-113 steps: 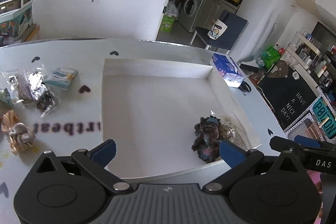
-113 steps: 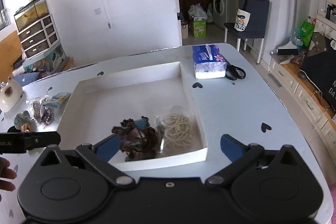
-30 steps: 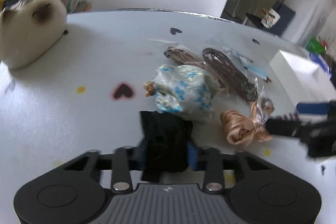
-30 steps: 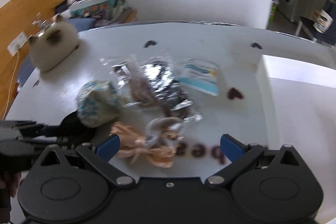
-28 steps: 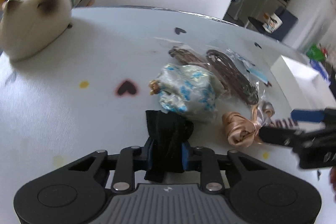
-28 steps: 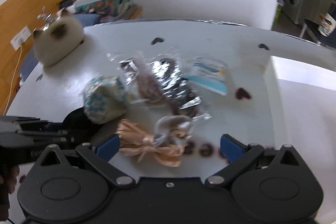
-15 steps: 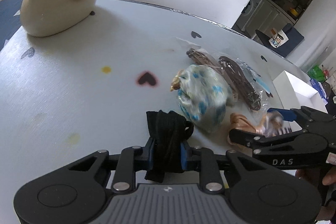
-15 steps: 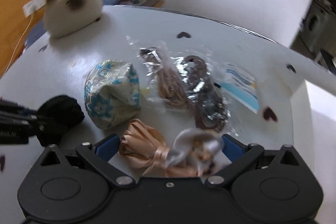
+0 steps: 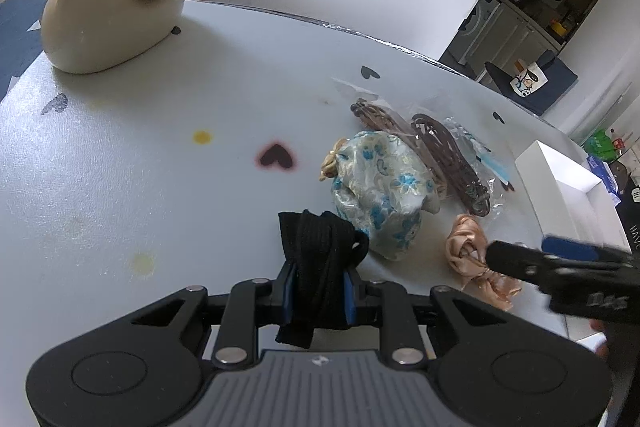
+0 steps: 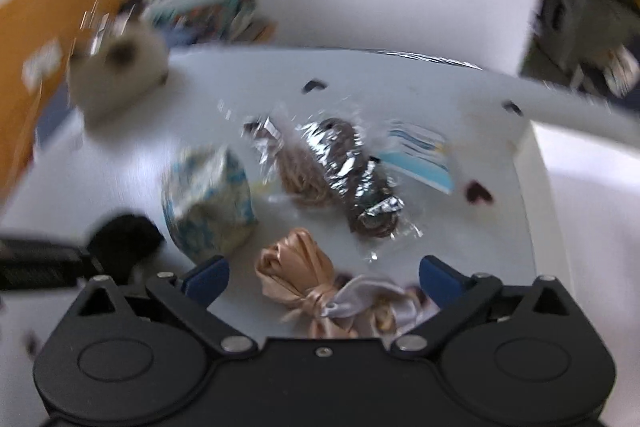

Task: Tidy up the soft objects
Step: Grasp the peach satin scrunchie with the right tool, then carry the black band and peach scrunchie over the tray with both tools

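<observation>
My left gripper [image 9: 318, 285] is shut on a black fabric band [image 9: 316, 251], held just above the table; the band [image 10: 124, 235] shows dark at the left of the blurred right wrist view. Just beyond it lies a blue-flowered cloth pouch [image 9: 380, 195] [image 10: 208, 199]. To its right is a peach satin ribbon bundle [image 9: 472, 259] [image 10: 304, 279]. My right gripper [image 10: 322, 277] stands open around that ribbon, its fingers on either side and the pads not touching it. In the left wrist view the right gripper [image 9: 520, 259] hangs over the ribbon.
Clear bags of brown cord [image 9: 440, 155] [image 10: 340, 171] and a blue-striped packet [image 10: 420, 155] lie behind the ribbon. A cream cat figure [image 9: 112, 7] sits far left. The white tray's wall [image 9: 560, 179] [image 10: 536, 163] rises at the right.
The left gripper has lifted the black band slightly and rolled. The right gripper has come down close over the peach ribbon, which now lies between its open fingers.
</observation>
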The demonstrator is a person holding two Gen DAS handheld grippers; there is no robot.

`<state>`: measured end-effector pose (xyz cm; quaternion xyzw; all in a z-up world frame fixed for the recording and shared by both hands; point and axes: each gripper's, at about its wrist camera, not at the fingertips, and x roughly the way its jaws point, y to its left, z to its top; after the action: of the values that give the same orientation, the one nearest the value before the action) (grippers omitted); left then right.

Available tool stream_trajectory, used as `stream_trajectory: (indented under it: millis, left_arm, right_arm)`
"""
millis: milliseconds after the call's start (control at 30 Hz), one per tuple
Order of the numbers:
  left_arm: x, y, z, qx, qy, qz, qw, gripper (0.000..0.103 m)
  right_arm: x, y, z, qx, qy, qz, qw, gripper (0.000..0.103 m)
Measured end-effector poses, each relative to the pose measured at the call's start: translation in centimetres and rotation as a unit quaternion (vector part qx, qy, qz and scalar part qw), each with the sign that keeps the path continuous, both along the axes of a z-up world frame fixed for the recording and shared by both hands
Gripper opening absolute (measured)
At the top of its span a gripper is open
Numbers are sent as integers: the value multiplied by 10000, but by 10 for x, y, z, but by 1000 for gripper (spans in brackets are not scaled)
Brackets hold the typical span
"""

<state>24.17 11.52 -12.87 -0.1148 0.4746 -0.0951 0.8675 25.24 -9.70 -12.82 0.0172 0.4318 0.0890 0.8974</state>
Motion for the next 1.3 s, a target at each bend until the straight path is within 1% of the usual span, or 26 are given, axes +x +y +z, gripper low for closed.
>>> stream_trajectory:
  millis: [67,133,300,467,533,633,700,767,800,867,967,1133,1300]
  left_arm:
    - [0,-1,0,-13,2,-19,10000,25]
    - [1,-1,-1,-23,8,-39,10000,25]
    - [2,-2,-2,-51,24,-64,10000,25]
    - [2,-1,-2,-82,25,-42,10000,25]
    - [3,0,-2,-94,20,-30,9999,25]
    - [2,1,-1,-104,9,-22,9999,25]
    - [1,1,-1,-104,9,-15,9999,25]
    - [1,1,0,-112,-2,-17,9999,25]
    - [0,0,2,-111,-18,-21,9999,25]
    - [-1,-2,5,-102,-48,-26,9999,25]
    - [-6,-5,12,-92,-132,-31,9999,25]
    - [-17,-10,26,-96,-299,0,9995,25]
    - [-31,-22,50,-88,-627,-41,9980,25]
  right_arm:
    - [-5,-8,4,351,148,-277,9989,103]
    - [-8,-11,3,465,219,-431,9977,103]
    - [-5,2,-12,287,315,-530,9977,103]
    - [5,14,-25,17,246,-507,9984,103]
    - [10,16,-30,-112,249,-536,9982,101]
    - [15,13,-35,-129,299,-634,9975,87]
    - [15,10,-35,-108,260,-606,9978,76]
    - [14,9,-33,-163,202,-497,9984,49]
    - [13,9,-31,-173,199,-460,9986,48]
    - [11,7,-28,-100,205,-364,9991,40]
    - [5,4,-22,17,165,-198,9997,35]
    - [-11,0,-6,191,46,-53,9998,32]
    - [-30,-13,20,403,-249,3,9989,32]
